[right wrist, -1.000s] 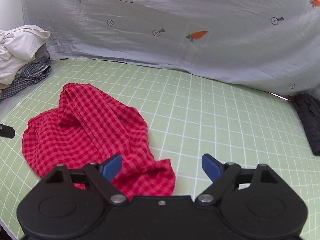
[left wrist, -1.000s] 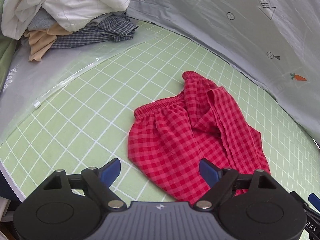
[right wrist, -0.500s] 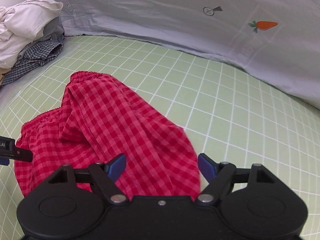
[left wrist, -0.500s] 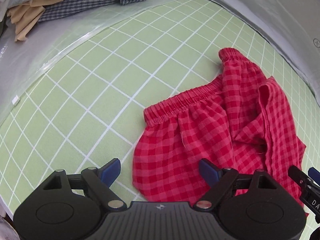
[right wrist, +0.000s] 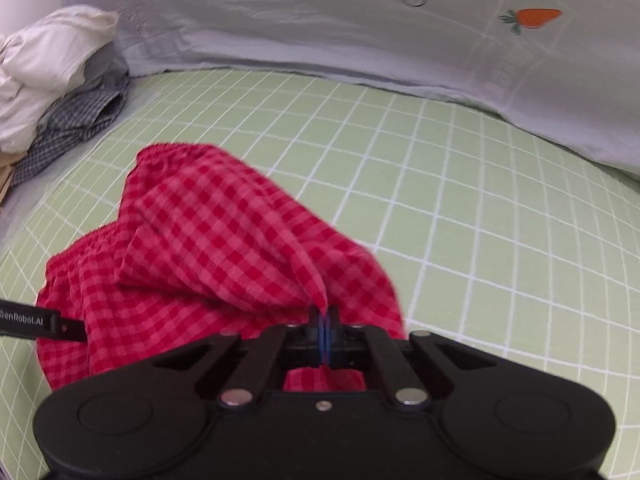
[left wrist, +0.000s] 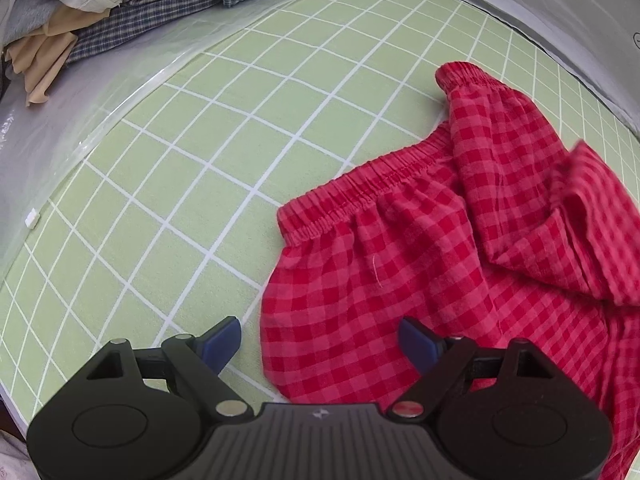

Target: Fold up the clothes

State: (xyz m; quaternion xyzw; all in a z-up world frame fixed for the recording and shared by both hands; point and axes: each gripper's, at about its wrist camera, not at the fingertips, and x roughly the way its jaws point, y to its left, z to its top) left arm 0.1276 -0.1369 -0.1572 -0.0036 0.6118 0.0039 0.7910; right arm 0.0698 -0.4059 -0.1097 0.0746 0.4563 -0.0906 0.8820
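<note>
My right gripper point(right wrist: 324, 330) has its two blue fingers pressed together on a pinched ridge of the red checked shorts point(right wrist: 216, 248). From that pinch the cloth rises into a peak, with folds fanning away toward the far left, where the elastic waistband point(right wrist: 176, 152) shows as a gathered red edge. More of the same cloth shows below the pinch, between the gripper's black arms.

My left gripper point(left wrist: 320, 344) hangs over the near edge of the shorts point(left wrist: 400, 280) with its fingers spread wide and nothing between them. The left blue fingertip point(left wrist: 222, 340) sits over bare mat, and the right one lies over the checked cloth. I cannot tell whether either tip touches the surface below it. In the right wrist view, part of the left gripper point(right wrist: 40, 322) enters at the left edge, beside the shorts.

The shorts lie crumpled on a green mat with a white grid point(left wrist: 180, 200). In the left wrist view the waistband point(left wrist: 360, 200) runs diagonally across the middle, and one loose flap point(left wrist: 580, 220) is doubled over the rest on the right.

A heap of other clothes point(left wrist: 120, 20) sits at the far left corner, well apart from the shorts, with white cloth on top, a dark plaid piece and a tan piece below. A grey sheet with carrot prints point(right wrist: 528, 18) forms the backdrop behind the mat.
</note>
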